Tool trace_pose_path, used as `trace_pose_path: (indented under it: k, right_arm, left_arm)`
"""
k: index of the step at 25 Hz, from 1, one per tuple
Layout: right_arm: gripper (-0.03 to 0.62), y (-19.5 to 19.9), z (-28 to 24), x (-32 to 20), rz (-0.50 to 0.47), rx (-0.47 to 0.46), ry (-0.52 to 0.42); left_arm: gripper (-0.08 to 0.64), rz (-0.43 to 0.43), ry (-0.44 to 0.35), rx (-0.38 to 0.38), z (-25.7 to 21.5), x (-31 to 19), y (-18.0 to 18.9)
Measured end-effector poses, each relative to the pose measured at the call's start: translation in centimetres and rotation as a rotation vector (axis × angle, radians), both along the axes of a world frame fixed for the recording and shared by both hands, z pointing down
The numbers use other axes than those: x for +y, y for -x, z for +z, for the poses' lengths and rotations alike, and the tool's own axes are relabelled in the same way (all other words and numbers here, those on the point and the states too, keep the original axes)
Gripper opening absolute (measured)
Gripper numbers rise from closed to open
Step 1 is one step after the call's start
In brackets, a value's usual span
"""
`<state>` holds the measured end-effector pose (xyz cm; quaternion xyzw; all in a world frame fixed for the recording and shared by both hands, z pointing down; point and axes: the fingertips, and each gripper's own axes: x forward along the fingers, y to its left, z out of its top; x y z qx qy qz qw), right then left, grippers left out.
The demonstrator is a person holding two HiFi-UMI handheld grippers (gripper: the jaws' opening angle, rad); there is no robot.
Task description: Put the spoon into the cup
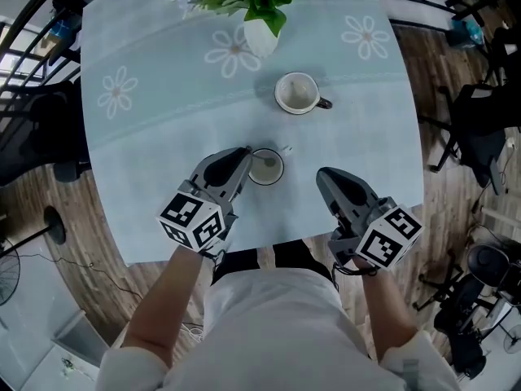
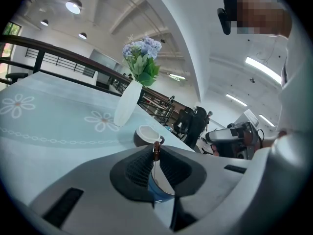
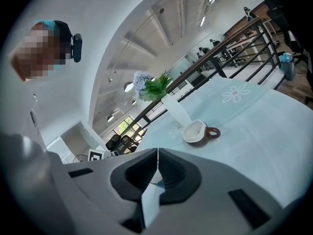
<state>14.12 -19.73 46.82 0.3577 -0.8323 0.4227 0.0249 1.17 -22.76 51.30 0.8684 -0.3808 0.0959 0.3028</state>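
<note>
Cups two, near cup (image 1: 266, 169) beside left tongs (image 1: 247, 151) pinching one spoon (image 2: 156, 152), far cup (image 1: 297, 93), one vase (image 1: 260, 36), right tongs (image 1: 321, 173) pressed together.

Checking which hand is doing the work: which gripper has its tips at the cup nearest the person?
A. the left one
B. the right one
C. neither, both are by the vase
A: the head view shows the left gripper with its tips at the rim of the near cup, the right gripper apart to its right.

White vase (image 1: 260, 37) w/ flowers (image 2: 142, 48), daisy tablecloth (image 1: 163, 137)
</note>
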Motion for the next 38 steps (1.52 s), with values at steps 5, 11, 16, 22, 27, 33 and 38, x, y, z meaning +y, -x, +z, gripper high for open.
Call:
trace_pose_path:
  k: [5,11,16,22,27,33,38]
  right_arm:
    - [0.023,-0.1,0.3,0.2,-0.001,0.0,0.007]
    - [0.022,-0.2,0.7,0.3,-0.006,0.005,0.015]
    - [0.022,0.0,0.6,0.6,-0.01,0.004,0.015]
    - [0.023,0.2,0.6,0.8,-0.01,0.006,0.011]
    - [0.023,0.4,0.2,0.8,-0.007,0.009,0.001]
    - [0.023,1.1,-0.9,0.9,-0.007,0.009,-0.021]
    - [0.023,1.8,-2.3,1.0,-0.004,0.008,-0.051]
  left_arm:
    - [0.054,0.003,0.011,-0.004,0.6,0.2,-0.1]
    - [0.054,-0.014,0.019,-0.006,1.0,0.1,0.0]
    - [0.054,-0.02,0.024,-0.003,1.1,0.1,0.1]
    - [0.055,-0.015,0.026,0.002,1.1,0.0,0.0]
    - [0.124,0.006,0.029,0.019,0.8,0.4,-0.1]
    - [0.137,0.008,0.001,0.029,-0.8,0.7,0.6]
    - [0.137,0.007,-0.03,0.032,-2.9,1.0,1.4]
